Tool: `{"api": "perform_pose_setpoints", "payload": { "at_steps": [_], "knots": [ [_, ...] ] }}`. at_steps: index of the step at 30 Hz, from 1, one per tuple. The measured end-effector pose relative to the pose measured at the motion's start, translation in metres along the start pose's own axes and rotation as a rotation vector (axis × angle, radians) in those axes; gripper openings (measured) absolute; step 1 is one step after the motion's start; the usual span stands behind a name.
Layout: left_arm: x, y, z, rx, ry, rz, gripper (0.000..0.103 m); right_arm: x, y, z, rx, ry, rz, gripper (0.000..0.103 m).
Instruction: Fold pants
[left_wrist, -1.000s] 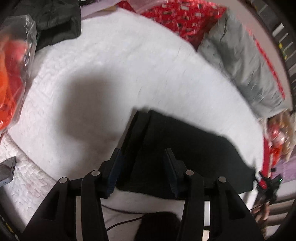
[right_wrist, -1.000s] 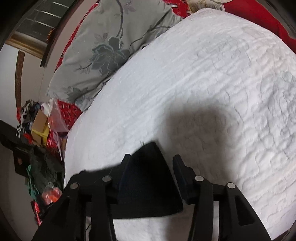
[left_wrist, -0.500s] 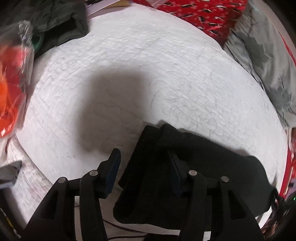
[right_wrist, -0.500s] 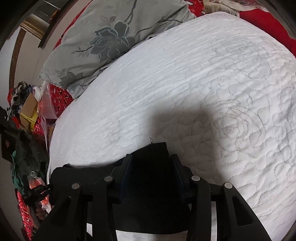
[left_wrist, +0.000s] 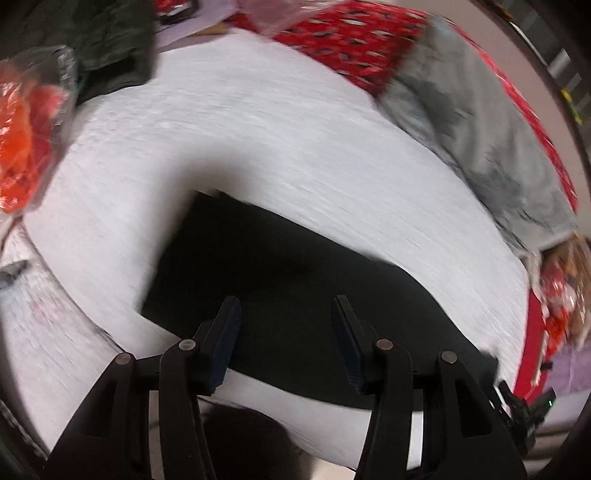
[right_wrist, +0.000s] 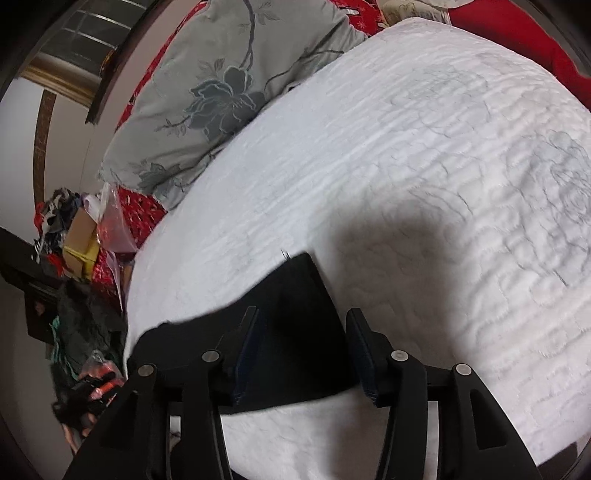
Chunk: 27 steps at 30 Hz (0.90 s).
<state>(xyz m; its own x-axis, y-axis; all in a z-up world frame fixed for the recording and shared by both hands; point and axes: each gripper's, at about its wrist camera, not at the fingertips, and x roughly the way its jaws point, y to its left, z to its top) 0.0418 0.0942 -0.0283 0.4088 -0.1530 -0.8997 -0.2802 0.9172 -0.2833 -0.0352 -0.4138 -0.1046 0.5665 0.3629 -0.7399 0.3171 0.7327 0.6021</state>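
The black pants (left_wrist: 295, 280) lie folded and flat on the white quilt (left_wrist: 295, 129). My left gripper (left_wrist: 285, 301) hangs open over their near edge, fingers apart, with the cloth below them and nothing pinched. In the right wrist view the pants' far corner (right_wrist: 299, 284) points up between the fingers of my right gripper (right_wrist: 303, 312). Its jaws are opening, and the pads stand clear of the cloth on both sides. The left wrist view is blurred by motion.
A grey floral pillow (right_wrist: 229, 92) lies along the quilt's edge on a red patterned sheet (left_wrist: 351, 37). A plastic bag with orange contents (left_wrist: 29, 122) and a dark garment (left_wrist: 92, 37) sit at the far left. A cardboard box (right_wrist: 77, 236) and clutter stand beside the bed.
The left gripper has swung sideways over the pants, from their folded end toward the middle. The right gripper's fingers, closed against the pants' corner half a second ago, have spread off it.
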Motion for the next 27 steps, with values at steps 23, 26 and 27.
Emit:
{"api": "perform_pose_setpoints", "payload": {
  "at_steps": [23, 26, 27],
  "knots": [
    [0.007, -0.259, -0.122, 0.439, 0.145, -0.120, 0.050, -0.048, -0.006, -0.006, -0.154, -0.028, -0.025, 0.066],
    [0.014, -0.267, -0.131, 0.428, 0.175, -0.124, 0.050, -0.054, -0.013, -0.001, -0.149, -0.033, -0.027, 0.066],
    [0.016, -0.267, -0.134, 0.421, 0.186, -0.124, 0.050, -0.057, -0.017, 0.000, -0.148, -0.034, -0.027, 0.067]
  ]
}}
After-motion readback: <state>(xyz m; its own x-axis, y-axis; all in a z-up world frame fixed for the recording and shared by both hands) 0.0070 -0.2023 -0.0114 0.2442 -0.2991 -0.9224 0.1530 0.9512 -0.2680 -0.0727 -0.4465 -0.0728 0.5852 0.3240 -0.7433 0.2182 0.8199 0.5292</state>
